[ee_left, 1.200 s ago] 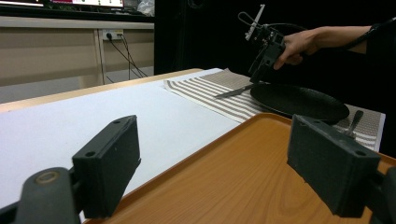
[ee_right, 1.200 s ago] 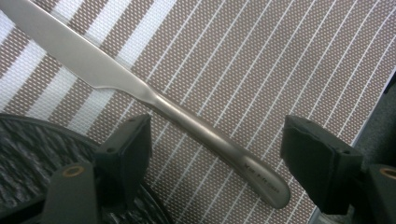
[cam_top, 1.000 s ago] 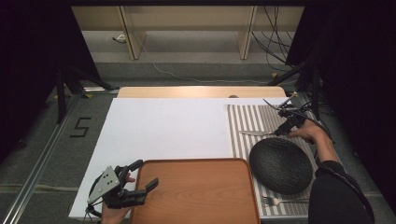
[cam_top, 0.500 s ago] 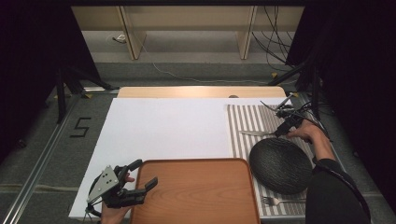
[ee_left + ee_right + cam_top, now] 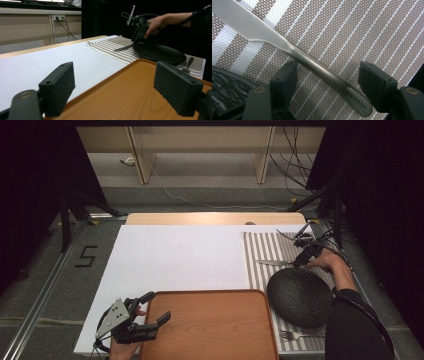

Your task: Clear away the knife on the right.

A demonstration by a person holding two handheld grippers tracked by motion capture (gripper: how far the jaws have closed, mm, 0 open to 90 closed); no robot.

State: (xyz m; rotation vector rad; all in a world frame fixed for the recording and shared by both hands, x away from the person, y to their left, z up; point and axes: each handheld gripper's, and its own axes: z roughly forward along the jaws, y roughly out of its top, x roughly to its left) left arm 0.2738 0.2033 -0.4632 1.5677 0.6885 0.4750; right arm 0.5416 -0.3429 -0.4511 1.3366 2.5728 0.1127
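Half the fork point(image 5: 295, 335) — behind the plate point(image 5: 299, 297).

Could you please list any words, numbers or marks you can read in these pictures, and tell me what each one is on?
"5": dark figure on the grey floor left of the table, in the high view.
Stamped mark near the end of the knife handle, between the open jaws of the right gripper: too small and blurred to read.
No other text is legible.

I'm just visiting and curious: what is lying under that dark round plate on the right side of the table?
The plate rests on a striped placemat, which also carries a knife beyond it and a fork nearer the person. Whatever lies directly beneath the plate is covered.
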